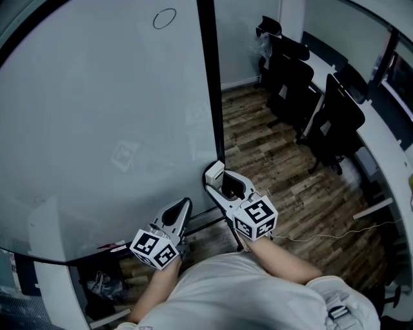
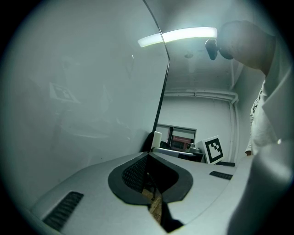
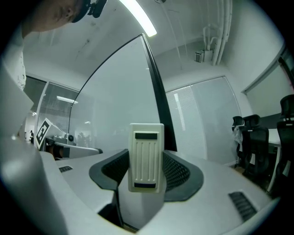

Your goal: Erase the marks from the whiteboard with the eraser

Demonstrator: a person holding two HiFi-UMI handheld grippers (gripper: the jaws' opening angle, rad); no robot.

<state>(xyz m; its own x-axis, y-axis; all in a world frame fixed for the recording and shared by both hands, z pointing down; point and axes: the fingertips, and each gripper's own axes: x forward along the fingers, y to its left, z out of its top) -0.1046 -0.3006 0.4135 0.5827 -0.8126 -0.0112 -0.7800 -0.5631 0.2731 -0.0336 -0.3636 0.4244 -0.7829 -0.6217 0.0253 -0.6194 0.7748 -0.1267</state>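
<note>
head view looks steeply down from above my left gripper [image 1: 184, 206] and right gripper [image 1: 218, 184], close to the whiteboard [image 1: 97, 129]. each gripper view looks along my own jaws, tilted upward. all three share the whiteboard's dark frame [image 1: 208, 77].

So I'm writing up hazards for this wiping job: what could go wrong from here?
1. The eraser is pinched by its sides in the right claw and sticks out past it; pressing on the whiteboard could twist it loose.
2. The only clear mark, an oval, sits at the board's top, far above the eraser: a long reach may weaken contact.
3. The left claw, shut and empty, hangs near the board and could knock it.
</note>
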